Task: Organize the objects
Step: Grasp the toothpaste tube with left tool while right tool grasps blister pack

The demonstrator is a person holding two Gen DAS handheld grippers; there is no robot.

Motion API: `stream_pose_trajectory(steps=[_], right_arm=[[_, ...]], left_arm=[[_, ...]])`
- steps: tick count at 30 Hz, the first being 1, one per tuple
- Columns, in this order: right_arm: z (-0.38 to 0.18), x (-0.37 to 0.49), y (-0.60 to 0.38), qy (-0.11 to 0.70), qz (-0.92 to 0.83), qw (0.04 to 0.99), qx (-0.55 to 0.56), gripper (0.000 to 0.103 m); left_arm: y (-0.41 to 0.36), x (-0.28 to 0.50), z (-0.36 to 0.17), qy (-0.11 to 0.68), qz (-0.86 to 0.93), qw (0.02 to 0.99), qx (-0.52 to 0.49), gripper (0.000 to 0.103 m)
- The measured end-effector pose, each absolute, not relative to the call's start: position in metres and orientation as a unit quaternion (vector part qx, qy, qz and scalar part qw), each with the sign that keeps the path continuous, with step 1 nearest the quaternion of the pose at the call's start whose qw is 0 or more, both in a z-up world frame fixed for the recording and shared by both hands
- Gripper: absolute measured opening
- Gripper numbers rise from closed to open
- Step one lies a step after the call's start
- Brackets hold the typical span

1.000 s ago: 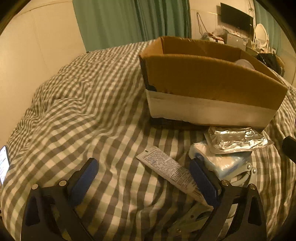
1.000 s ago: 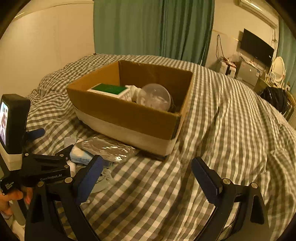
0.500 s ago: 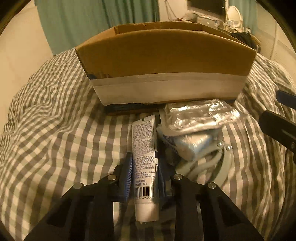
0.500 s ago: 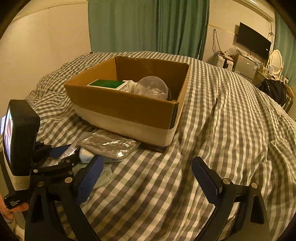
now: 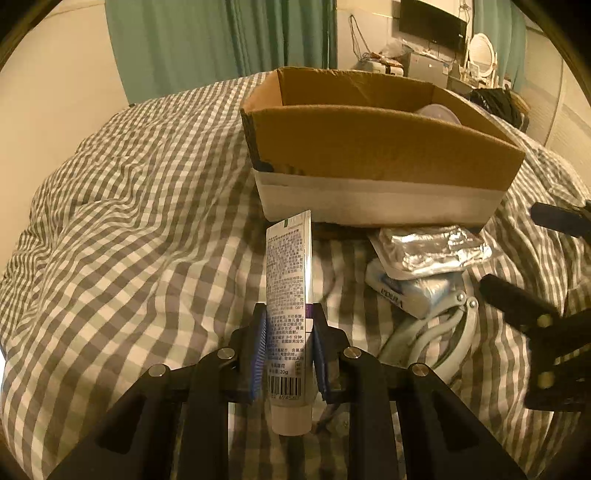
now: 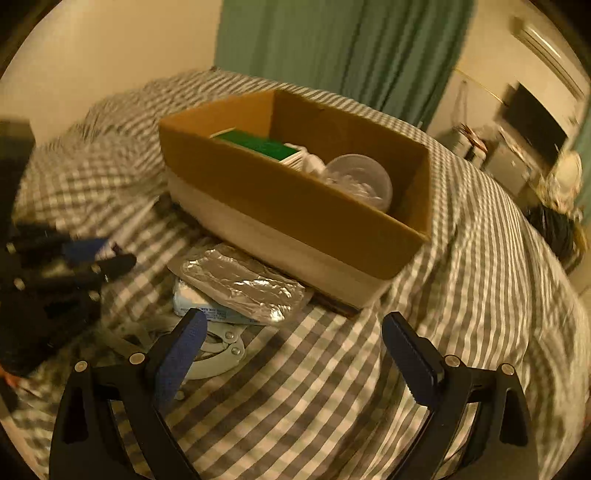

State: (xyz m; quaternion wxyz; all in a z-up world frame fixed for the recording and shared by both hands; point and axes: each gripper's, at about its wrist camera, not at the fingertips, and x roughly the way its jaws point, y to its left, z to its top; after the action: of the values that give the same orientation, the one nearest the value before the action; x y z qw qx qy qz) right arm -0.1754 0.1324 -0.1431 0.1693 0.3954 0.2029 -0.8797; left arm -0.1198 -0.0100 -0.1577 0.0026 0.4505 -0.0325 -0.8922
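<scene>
My left gripper [image 5: 288,332] is shut on a white printed tube [image 5: 289,288], held off the checked bedcover and pointing at the cardboard box [image 5: 380,147]. The box [image 6: 291,199] holds a green-topped carton [image 6: 258,144] and a clear round container [image 6: 360,179]. In front of the box lie a silver foil packet [image 5: 428,251] on a white-blue pack [image 5: 413,291] and a white folding tool [image 5: 439,328]. My right gripper [image 6: 291,354] stands open over the bedcover just before the foil packet [image 6: 240,282], nothing between its fingers. The left gripper shows blurred at the left of the right wrist view.
Checked bedcover [image 5: 129,221] all around, with folds at the left. Green curtains [image 6: 332,48] and a wall behind the bed. A desk with a screen [image 5: 432,18] and a round mirror stand at the far right.
My left gripper closed on the tube and has lifted it off the bedcover. The right gripper has swung left and lower toward the foil packet, still open.
</scene>
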Motion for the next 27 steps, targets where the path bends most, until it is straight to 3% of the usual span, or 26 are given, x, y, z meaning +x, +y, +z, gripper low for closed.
stream_pose_trajectory(steps=[4,10,12,14,17,25,27], right_arm=[[-0.149,-0.187,0.118,0.229,-0.867,0.184,0.404,0.083],[-0.162,-0.19,0.091,0.265,-0.847,0.209,0.411,0.077],[-0.164,-0.193,0.089,0.266,-0.842,0.217,0.416,0.07],[-0.165,-0.195,0.087,0.266,-0.841,0.22,0.418,0.051],[-0.167,-0.199,0.082,0.277,-0.844,0.205,0.412,0.037],[-0.155,-0.189,0.087,0.245,-0.848,0.225,0.412,0.027],[-0.147,-0.182,0.088,0.238,-0.849,0.237,0.408,0.021]], left_arm=[[-0.01,-0.128,-0.155,-0.027,-0.891,-0.003,0.452,0.022],[-0.013,-0.132,-0.155,-0.014,-0.891,-0.012,0.453,0.022],[-0.014,-0.133,-0.156,-0.011,-0.89,-0.013,0.455,0.022],[-0.015,-0.134,-0.158,-0.008,-0.889,-0.014,0.457,0.023],[-0.017,-0.135,-0.159,-0.005,-0.888,-0.014,0.459,0.023],[-0.017,-0.13,-0.154,0.002,-0.889,-0.017,0.457,0.023],[-0.016,-0.127,-0.15,0.003,-0.891,-0.018,0.454,0.023]])
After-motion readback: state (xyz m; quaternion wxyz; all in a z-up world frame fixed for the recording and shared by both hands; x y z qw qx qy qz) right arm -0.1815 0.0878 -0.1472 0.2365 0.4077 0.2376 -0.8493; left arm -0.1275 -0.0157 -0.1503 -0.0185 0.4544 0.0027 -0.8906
